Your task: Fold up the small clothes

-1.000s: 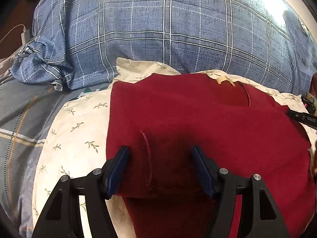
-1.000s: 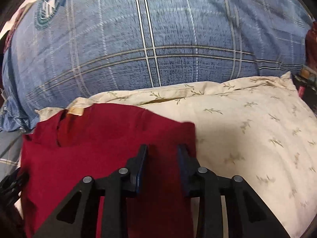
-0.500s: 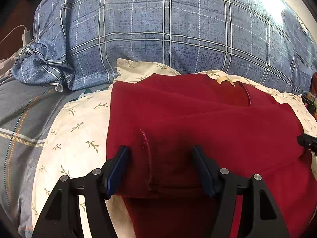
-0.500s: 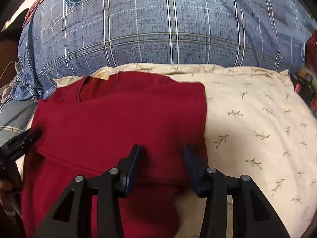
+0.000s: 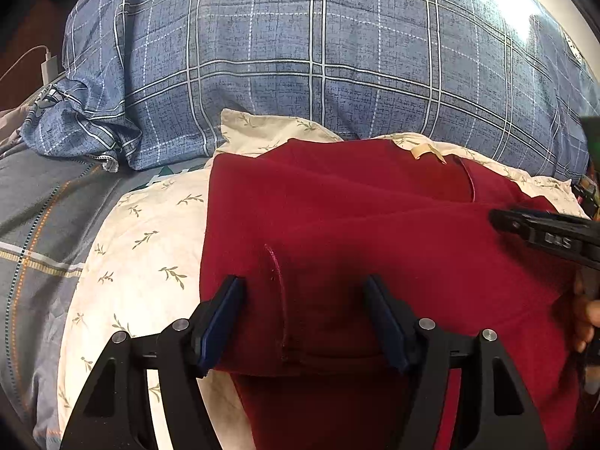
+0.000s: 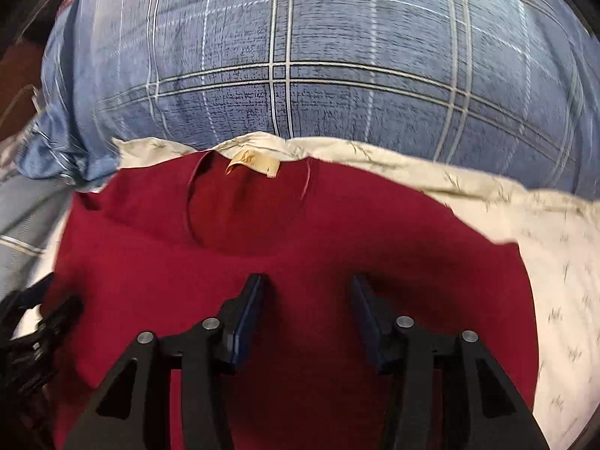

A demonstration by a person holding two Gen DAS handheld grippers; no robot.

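Note:
A dark red shirt (image 5: 356, 217) lies on a cream leaf-print pillow (image 5: 142, 247), its sides folded in, neck label (image 5: 423, 150) at the far end. My left gripper (image 5: 305, 315) is open, fingers straddling a folded sleeve edge at the shirt's near left. My right gripper (image 6: 307, 311) is open just above the shirt (image 6: 300, 232), below the collar and label (image 6: 255, 163). The right gripper also shows at the right edge of the left wrist view (image 5: 547, 232). The left gripper shows at the left edge of the right wrist view (image 6: 33, 330).
A big blue plaid pillow (image 5: 318, 56) stands behind the cream pillow; it fills the top of the right wrist view (image 6: 318, 56). Grey striped bedding (image 5: 33, 225) lies at left. A white charger and cable (image 5: 47, 65) sit at far left.
My right gripper opened wider and moved left and forward over the shirt's middle, towards the collar. The left gripper stayed in place and open.

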